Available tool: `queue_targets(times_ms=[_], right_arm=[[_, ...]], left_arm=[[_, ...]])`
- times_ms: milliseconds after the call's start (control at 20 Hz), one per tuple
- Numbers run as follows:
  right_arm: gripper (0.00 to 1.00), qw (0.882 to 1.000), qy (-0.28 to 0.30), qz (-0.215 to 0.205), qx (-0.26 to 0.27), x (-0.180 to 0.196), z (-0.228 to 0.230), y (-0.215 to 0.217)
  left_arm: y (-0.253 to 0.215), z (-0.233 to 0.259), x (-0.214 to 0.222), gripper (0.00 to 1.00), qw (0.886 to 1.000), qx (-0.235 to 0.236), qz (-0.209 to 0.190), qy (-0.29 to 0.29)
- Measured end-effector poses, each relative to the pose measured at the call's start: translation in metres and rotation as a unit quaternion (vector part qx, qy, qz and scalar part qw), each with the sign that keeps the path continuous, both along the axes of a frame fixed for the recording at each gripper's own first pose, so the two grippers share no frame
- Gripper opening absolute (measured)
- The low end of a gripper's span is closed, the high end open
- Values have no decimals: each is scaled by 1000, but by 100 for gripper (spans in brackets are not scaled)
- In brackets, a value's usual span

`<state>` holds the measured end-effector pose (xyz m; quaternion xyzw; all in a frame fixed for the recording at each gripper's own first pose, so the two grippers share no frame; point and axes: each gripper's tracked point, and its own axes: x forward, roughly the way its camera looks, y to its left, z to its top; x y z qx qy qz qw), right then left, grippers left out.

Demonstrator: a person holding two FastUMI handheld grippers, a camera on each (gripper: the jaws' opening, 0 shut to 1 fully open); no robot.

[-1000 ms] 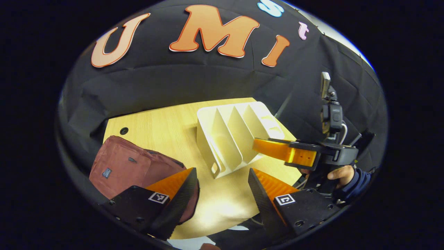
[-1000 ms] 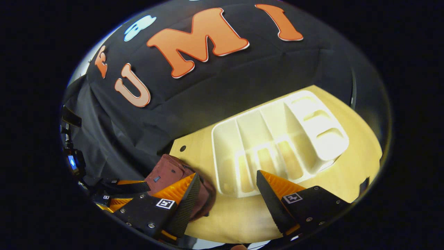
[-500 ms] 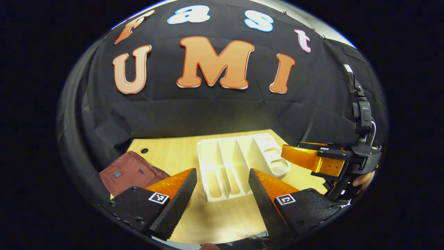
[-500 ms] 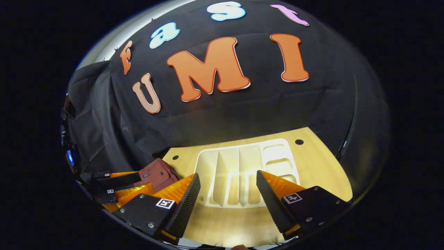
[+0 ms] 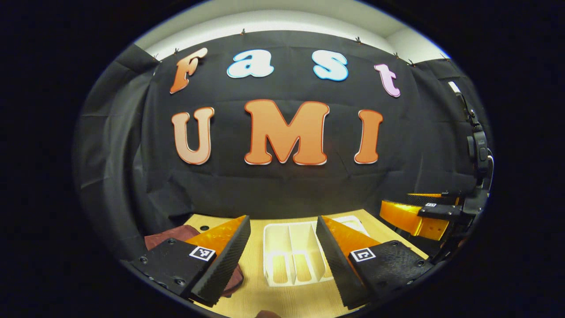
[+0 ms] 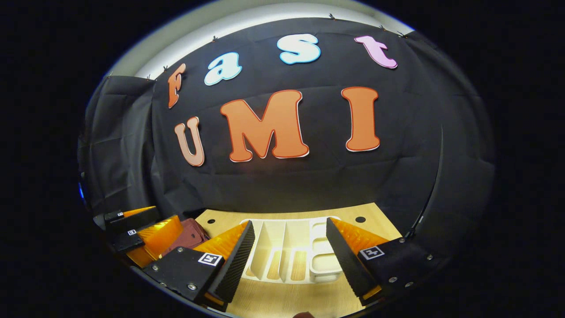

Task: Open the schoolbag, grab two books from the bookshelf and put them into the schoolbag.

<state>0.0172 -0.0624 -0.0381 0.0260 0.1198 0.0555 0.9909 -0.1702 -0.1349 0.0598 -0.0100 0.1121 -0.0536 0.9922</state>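
step: likely wrap-up; white plastic slotted bookshelf [image 5: 291, 251] holds no books
bag: maroon fabric schoolbag [image 6: 185, 236] on desk [image 6: 282, 300]
left tool [image 5: 282, 260]: spread, holding nothing
right tool [image 6: 289, 260]: spread, holding nothing
next: check the bag's contents

Left tool [image 5: 282, 260] spread wide, empty, above white bookshelf [image 5: 291, 256]; maroon schoolbag [image 5: 170, 232] left on wooden table [image 5: 251, 291].

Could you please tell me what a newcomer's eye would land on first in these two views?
Probably the white bookshelf lying on the wooden table, straight ahead between the open left gripper fingers, its slots empty. To its left sits the dark red schoolbag. In the right gripper view the shelf again lies centred beyond the open right gripper.
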Motion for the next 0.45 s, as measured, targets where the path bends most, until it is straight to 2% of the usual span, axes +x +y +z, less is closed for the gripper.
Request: queue_targets(times_ms=[200,250,300,350,450], right_arm=[[97,1000,-13,7,6,-3,0,7],[97,1000,-11,10,8,-4,-1,8],[100,1000,-13,11,10,-5,-1,9],[97,1000,-20,12,11,-4,0,11],[97,999,-35,7,9,-3,3,11]], left_arm=[[2,25,0,94,998,-6,16,-67],[4,33,-5,90,997,-5,20,-75],[5,37,-7,92,997,-7,22,-79],[4,36,-6,92,996,-7,21,-81],[4,33,0,91,996,-4,17,-86]])
